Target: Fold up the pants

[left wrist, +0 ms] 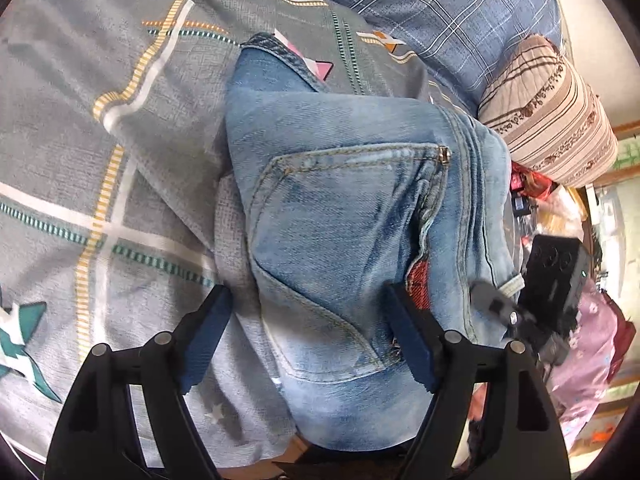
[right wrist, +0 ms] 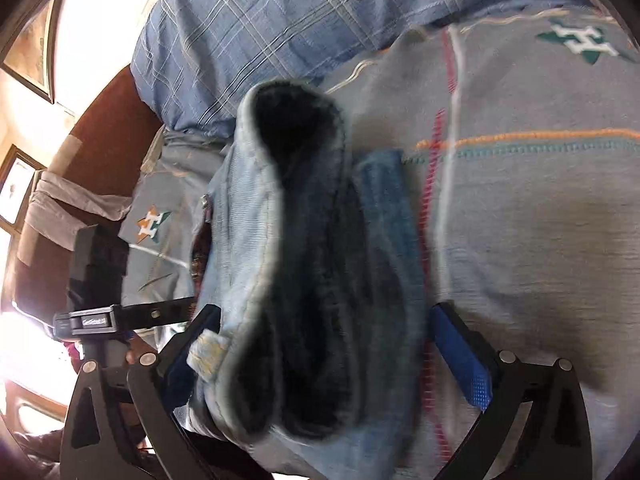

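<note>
Left gripper [left wrist: 308, 316], nearest in the left wrist view: jaws spread wide, blue pads either side of the folded jeans [left wrist: 352, 216], not pinching. One pad sits over the bedsheet [left wrist: 80, 128], the other over the denim near a red patch [left wrist: 418, 284]. Back pocket [left wrist: 340, 208] faces up, rivet at its corner. Jeans lie bunched in a folded stack on the bed, hem end further away by a pink tag.

Right gripper [right wrist: 320, 348] in the right wrist view: jaws also wide apart, blue fingers [right wrist: 462, 356] flanking the jeans' folded edge [right wrist: 304, 264], no clamp visible. Denim layers show dark inside; picture is blurred here. A small pale label [right wrist: 208, 354] sticks out near the left-side pad.

Beyond the jeans: grey sheet with orange, teal, white lines. Further back, blue checked pillow [left wrist: 440, 12] and a striped beige cushion [left wrist: 552, 108]. The other gripper's black body [left wrist: 556, 276] shows at the right edge, clutter behind it.
</note>
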Tool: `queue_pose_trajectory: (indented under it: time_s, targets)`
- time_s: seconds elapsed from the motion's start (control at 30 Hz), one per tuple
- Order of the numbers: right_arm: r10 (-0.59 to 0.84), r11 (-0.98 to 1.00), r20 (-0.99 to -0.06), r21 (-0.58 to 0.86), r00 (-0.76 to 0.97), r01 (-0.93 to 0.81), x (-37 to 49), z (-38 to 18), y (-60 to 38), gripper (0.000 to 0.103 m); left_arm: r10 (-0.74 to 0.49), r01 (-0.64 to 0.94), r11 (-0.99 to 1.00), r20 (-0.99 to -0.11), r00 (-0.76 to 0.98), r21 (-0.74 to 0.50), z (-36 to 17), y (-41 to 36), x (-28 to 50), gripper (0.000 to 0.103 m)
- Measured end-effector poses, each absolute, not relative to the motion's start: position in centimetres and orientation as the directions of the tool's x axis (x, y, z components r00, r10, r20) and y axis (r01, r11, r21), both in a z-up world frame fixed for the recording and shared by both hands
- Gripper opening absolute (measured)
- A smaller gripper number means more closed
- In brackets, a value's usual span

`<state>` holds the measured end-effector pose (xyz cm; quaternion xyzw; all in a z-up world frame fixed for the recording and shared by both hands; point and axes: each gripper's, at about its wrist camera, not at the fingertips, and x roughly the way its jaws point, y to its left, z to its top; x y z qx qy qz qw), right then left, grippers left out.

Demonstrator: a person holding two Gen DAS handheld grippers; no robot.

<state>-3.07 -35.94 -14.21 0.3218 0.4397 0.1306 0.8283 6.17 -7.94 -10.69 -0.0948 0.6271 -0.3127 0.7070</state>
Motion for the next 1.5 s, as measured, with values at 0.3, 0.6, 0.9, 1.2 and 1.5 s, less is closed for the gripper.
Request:
queue_pose_trajectory:
  time_s: [0.3,0.6,0.9,1.2,1.5]
  targets:
    - [0.454,0.829,-0.684,0.559,0.571,0.011,-4.8,-12.4,-33.8,0.054,-0.454,0.467,0.82,-0.873,0.181,-0.33,-7.0,-9.9,2.6,0.042]
    - [0.386,0.91,-0.734,0.402,0.56,-0.1,-11.3,-5.4,-28.5,0.043,-0.525,0.539,0.753,-0.838,0.146,-0.378,-2.4,-7.4,-2.2,0.035]
    - [0.388,0.92,-0.707,0.262,0.592,-0.29,-11.0,-1.7,-22.6,0.043,-0.528,0.629,0.771,-0.65,0.546,-0.099,5.3,-7.5,-4.9,0.025]
    - [0.422,0.898,-0.74,0.421,0.524,-0.129,-6.5,-7.5,-29.5,0.057,-0.554,0.141,0.83,-0.824,0.114,-0.539,-8.7,2.6,0.3,0.047]
    - [0.567,0.821,-0.731,0.542,0.38,-0.181,-3.3,-10.7,-31.1,0.093,-0.574,0.234,0.797,-0.819,0.006,-0.557,-12.6,-4.9,0.7,0.07]
